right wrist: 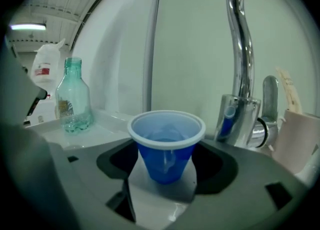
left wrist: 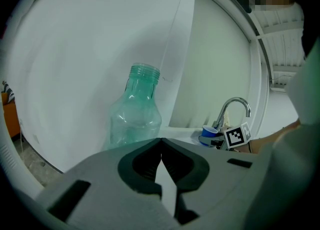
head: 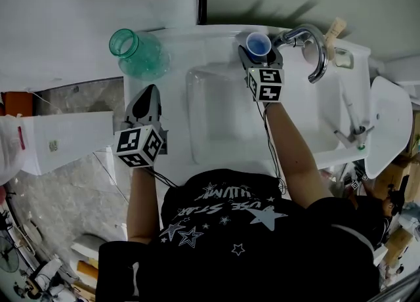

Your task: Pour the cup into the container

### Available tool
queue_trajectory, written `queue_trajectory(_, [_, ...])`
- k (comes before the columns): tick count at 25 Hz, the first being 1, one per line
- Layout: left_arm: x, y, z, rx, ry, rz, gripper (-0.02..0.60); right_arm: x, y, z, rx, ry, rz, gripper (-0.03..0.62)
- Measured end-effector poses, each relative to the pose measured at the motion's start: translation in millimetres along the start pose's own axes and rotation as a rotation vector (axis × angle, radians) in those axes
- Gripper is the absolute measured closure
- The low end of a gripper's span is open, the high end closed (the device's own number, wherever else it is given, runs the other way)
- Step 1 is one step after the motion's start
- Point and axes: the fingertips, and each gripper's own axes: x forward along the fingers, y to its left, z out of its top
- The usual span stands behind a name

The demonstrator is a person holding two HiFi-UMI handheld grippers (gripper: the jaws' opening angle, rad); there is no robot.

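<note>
Beside tap (right wrist: 240, 49), blue cup (right wrist: 166, 144) of water between spread right claw (right wrist: 165, 174), left claw (left wrist: 160, 143) closed near green bottle (left wrist: 136, 116)

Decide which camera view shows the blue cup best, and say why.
The right gripper view: the blue cup stands large and upright between the jaws, its inside visible. The head view shows the cup small from above; the left gripper view, tiny and distant.

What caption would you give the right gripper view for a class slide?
Blue cup stands between the open jaws of the right gripper, tap behind, green bottle at left.
</note>
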Motion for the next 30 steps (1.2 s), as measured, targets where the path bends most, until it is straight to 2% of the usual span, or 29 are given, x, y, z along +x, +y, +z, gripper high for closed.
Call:
queue_trajectory(5, [-1,-1,-2,-0.001,0.009,-0.004,0.571,1,-2,2,-0.003,-0.012,-0.012,0.302])
queue_trajectory(17, [-7,3,0,-0.008,-0.011,-0.001,0.571,-8,10,4,0.022,0.025,0.007,0.301])
queue_trajectory(30, [-38,16,24,0.021,-0.083,0.028,0.571,-35,68,65,-0.045,-0.017,0.123,0.304])
